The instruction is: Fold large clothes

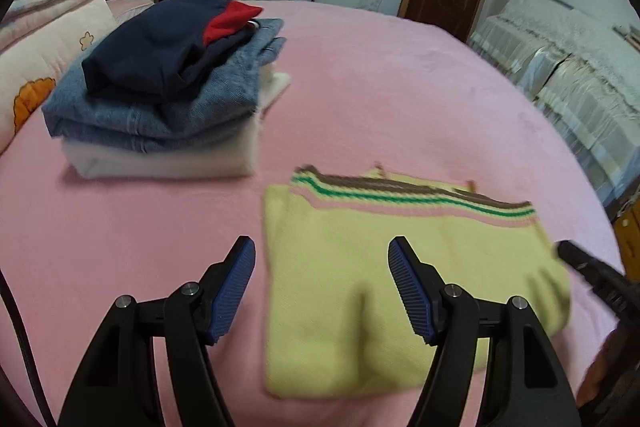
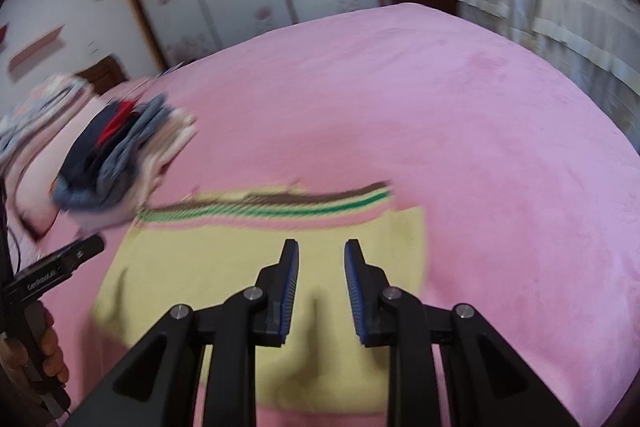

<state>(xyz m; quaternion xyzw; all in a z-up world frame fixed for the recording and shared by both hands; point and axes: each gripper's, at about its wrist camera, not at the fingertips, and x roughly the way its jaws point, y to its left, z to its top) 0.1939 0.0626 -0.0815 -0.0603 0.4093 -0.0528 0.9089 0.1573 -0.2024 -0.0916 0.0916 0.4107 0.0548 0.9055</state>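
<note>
A folded yellow sweater (image 1: 380, 267) (image 2: 224, 279) with brown, green and pink stripes along its far edge lies flat on the pink bedspread (image 1: 380, 87) (image 2: 460, 127). My left gripper (image 1: 322, 247) hovers over the sweater's left part, jaws wide apart, nothing between them. My right gripper (image 2: 320, 247) hangs above the sweater's right part, jaws a little apart and empty. The right gripper's tip (image 1: 588, 267) shows at the sweater's right edge in the left wrist view. The left gripper's body (image 2: 60, 267) and the hand holding it show at the left of the right wrist view.
A stack of folded clothes (image 1: 168, 87) (image 2: 120, 155) sits on the bed to the far left: white, denim, navy with red. Pillows and a folded quilt (image 1: 52, 23) lie behind it. A covered sofa (image 1: 580, 67) stands right of the bed, a wardrobe and door beyond.
</note>
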